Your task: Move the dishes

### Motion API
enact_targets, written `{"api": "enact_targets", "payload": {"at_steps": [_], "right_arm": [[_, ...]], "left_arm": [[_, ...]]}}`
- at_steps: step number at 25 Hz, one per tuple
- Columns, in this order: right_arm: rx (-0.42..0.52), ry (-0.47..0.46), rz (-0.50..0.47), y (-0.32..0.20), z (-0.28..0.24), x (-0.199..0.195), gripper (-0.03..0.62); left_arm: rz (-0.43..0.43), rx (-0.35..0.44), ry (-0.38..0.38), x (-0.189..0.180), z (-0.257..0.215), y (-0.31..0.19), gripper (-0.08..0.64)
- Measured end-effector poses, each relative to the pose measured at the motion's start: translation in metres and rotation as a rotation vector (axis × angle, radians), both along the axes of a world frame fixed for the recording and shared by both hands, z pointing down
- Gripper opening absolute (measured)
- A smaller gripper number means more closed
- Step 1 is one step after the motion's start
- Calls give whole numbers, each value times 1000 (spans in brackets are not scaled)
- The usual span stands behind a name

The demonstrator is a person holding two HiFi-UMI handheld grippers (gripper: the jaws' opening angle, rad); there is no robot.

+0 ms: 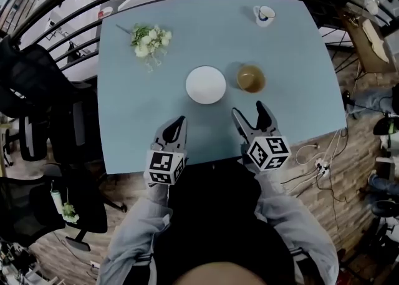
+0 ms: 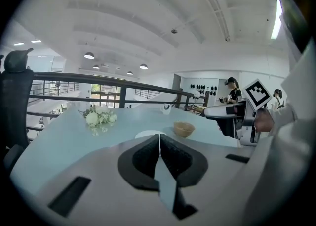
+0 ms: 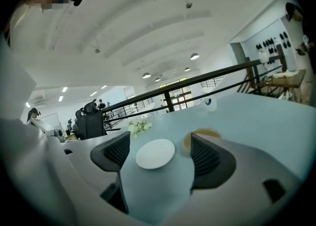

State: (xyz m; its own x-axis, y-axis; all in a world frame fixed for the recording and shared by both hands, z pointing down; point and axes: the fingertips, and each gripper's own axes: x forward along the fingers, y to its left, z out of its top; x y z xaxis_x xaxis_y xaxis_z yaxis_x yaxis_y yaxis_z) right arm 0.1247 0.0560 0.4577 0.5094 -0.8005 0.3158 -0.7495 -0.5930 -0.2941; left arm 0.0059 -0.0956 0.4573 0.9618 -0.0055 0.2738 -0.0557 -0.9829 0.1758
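Grey sleeves (image 1: 293, 221) sit closest to me, with both grippers out past them over the near edge of the tabletop (image 1: 124, 128). White plate (image 1: 206, 84) and brown bowl (image 1: 250, 78) lie side by side mid-tabletop, just apart, neither touched. I judge the step in hand is the reach. To do it well I'd bring the right gripper (image 1: 248, 110) in low, rolled so one jaw slips under a rim. Right gripper is spread wide and empty, dishes ahead of it. Left gripper (image 1: 179, 121) is pressed together on nothing.
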Motion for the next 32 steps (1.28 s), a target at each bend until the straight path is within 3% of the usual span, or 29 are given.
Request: {"api": "enact_targets", "payload": {"at_steps": [8,16,28,32], "right_arm": [[-9,56,22,31,-35,85,390],[-38,83,-21,36,-44,172,390],[-57,53,-71,25,-28,301,390],[-55,26,-84,11,-15,347,422]], "left_arm": [[50,-8,34,54,-18,13,18],[91,-17,31,122,-21,41,18],[18,-26,30,217,-20,33,18],[-5,-30,34,248,-17,25,18]]}}
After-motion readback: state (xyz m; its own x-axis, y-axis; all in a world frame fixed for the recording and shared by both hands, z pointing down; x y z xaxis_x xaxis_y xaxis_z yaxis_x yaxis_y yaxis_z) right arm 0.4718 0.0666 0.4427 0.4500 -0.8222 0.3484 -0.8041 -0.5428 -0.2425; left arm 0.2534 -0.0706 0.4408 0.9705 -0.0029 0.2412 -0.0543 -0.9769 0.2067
